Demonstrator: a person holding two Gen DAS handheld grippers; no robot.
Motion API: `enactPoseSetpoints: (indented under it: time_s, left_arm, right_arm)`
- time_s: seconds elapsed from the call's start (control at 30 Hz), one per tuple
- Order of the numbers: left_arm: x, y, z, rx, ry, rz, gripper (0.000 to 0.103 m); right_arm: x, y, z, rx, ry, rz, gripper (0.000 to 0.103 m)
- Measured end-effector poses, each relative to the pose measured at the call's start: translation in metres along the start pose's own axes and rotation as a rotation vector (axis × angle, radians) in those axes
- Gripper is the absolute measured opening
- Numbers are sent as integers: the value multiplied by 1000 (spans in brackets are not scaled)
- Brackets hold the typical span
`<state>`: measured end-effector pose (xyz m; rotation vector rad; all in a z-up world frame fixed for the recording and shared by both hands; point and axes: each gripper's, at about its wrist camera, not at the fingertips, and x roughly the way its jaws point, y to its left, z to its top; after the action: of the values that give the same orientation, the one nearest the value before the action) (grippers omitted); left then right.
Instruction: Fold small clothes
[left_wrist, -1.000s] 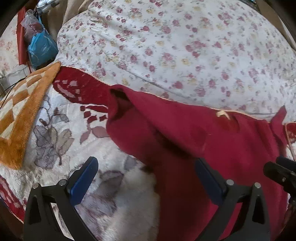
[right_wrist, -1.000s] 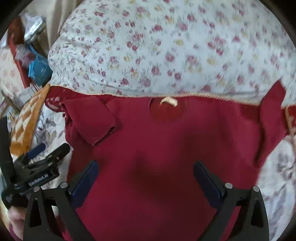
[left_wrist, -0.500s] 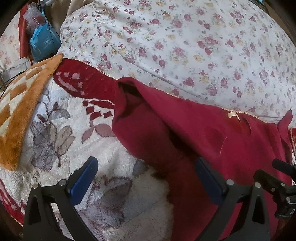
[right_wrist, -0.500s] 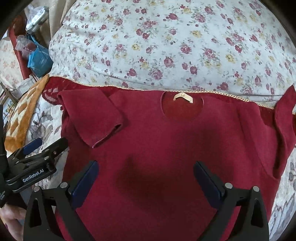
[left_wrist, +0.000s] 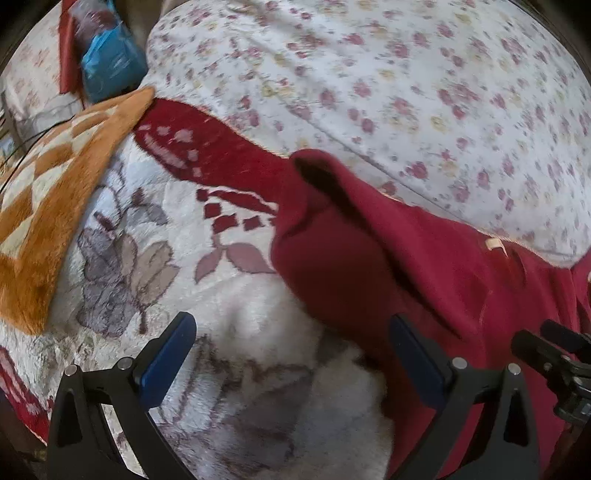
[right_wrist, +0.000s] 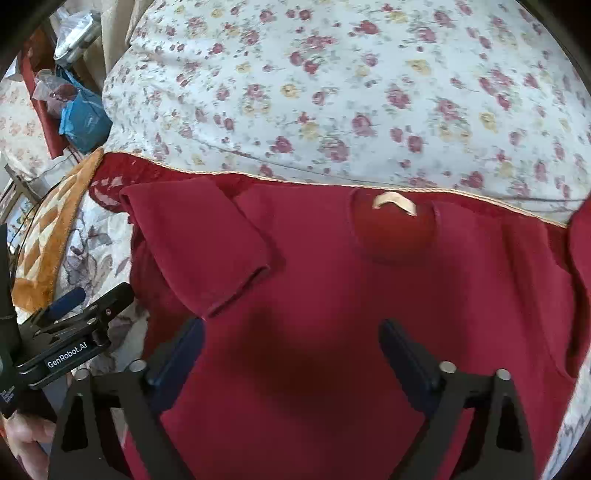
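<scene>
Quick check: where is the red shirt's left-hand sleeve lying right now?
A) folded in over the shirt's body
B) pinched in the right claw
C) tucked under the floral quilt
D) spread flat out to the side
A: the sleeve lies folded over the red shirt, its cuff on the chest.

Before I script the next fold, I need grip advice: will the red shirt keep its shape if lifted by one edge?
Probably not. The red shirt drapes over the bedding with soft wrinkles, so it likely sags. Its folded sleeve already lies limp and may flop open. The knit looks thick, so probably not slippery.
</scene>
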<state>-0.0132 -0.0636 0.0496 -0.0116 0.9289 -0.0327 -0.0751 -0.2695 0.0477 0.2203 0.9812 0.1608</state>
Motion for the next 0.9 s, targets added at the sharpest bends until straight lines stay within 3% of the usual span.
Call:
enactPoseSetpoints:
  time_s: [0.1, 0.27, 0.43, 0.47, 0.5, 0.53, 0.7, 0.9]
  left_arm:
    - [6, 3, -1, -6, 25, 28, 103]
    - [17, 6, -2, -14, 58, 54, 103]
    - [26, 9, 1, -31, 86, 80, 103]
    - [27, 9, 1, -35, 91, 85, 103]
    - [28, 10, 1, -41, 97, 86, 103]
    - [30, 12, 1, -51, 104, 80, 103]
    - [32, 12, 3, -57, 110, 85, 103]
    - [33, 11, 3, -59, 109, 91, 103]
  right_arm:
    - [13, 12, 9, -38, 18, 12, 70]
    - [32, 14, 26, -14, 10, 3, 70]
    - [69, 13, 33, -6, 79, -12, 67]
    - [69, 13, 33, -10, 64, -16, 54]
    - [67, 14, 33, -15, 48, -11, 24]
    - [63, 17, 34, -24, 46, 0, 11]
    - [29, 26, 41, -91, -27, -9, 9]
    - [-10, 8, 51, -69, -85, -15, 8]
